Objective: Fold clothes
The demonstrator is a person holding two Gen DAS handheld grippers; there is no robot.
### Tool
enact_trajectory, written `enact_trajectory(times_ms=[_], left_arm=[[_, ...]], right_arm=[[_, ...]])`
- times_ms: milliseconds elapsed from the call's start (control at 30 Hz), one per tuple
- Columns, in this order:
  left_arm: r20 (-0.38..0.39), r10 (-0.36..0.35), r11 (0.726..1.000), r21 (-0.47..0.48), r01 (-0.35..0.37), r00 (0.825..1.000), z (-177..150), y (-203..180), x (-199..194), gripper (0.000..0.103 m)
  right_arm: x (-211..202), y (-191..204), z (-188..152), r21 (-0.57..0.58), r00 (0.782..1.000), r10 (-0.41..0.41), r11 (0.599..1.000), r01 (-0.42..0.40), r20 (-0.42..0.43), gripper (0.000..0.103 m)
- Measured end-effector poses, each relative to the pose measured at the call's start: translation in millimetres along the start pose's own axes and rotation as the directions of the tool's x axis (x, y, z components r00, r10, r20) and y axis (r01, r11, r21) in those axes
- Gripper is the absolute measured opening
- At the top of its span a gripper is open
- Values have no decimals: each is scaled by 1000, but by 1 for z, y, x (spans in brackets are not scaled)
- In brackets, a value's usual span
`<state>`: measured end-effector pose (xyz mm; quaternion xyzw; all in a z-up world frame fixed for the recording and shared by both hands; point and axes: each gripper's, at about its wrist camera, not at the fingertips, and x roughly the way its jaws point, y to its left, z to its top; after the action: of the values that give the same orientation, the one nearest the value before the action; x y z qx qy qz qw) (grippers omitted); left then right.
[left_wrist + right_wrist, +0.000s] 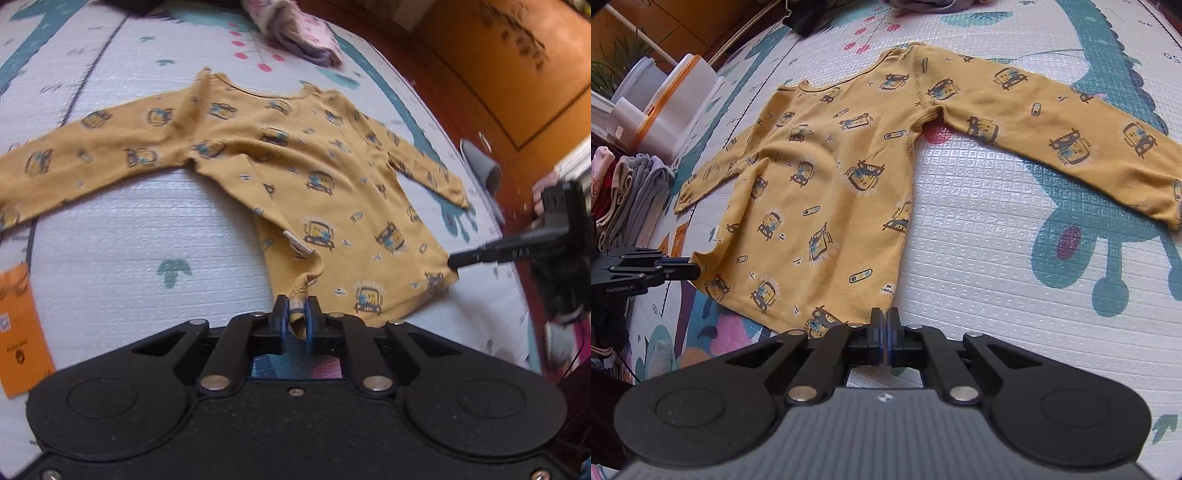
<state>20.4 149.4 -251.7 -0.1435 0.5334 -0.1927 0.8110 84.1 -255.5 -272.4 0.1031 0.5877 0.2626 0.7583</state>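
Note:
A yellow long-sleeved shirt (295,155) with a car print lies flat on the play mat (129,240), both sleeves spread out. My left gripper (297,319) is shut on a bunched corner of the shirt's bottom hem. In the right wrist view the same shirt (820,177) stretches away from my right gripper (885,326), whose fingers are pressed together on the other hem corner. Each gripper shows in the other's view: the right gripper (454,260) pinches the hem at the shirt's right corner, and the left gripper (692,267) holds the left corner.
A pile of folded clothes (299,33) lies at the mat's far edge. A grey slipper (484,166) rests on the wooden floor to the right. An orange card (18,325) lies near left. White plastic containers (668,99) and stacked folded garments (631,192) border the mat.

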Motion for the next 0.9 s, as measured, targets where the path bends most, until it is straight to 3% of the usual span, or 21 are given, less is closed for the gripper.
enact_trajectory(times_ms=[100,233,533,700,800,900], left_arm=[[31,-41,985,-169,46,999,-2,23,-15,7],[7,-76,926,-371,73,997,-15,48,-15,6],[-3,-114,849,-519,96,993,-33,69,-16,6],[-16,-71,891,-451,56,997,-26,72,-26,6],[0,9,942,-336,-8,1000,-10,62,-37,6],[41,52,987,-151,-46,998,4,40,-43,6]], right_arm=[[-5,-6,0,25,1000,7,1000,-7,2,4],[-3,-10,0,47,999,19,999,-18,-27,4],[0,-8,-1,22,996,8,1000,-7,-84,4],[4,-11,1,17,990,3,1000,0,-144,4],[2,-5,3,-15,989,-20,1000,18,-143,7],[-4,6,7,-133,990,-96,988,81,-107,13]])
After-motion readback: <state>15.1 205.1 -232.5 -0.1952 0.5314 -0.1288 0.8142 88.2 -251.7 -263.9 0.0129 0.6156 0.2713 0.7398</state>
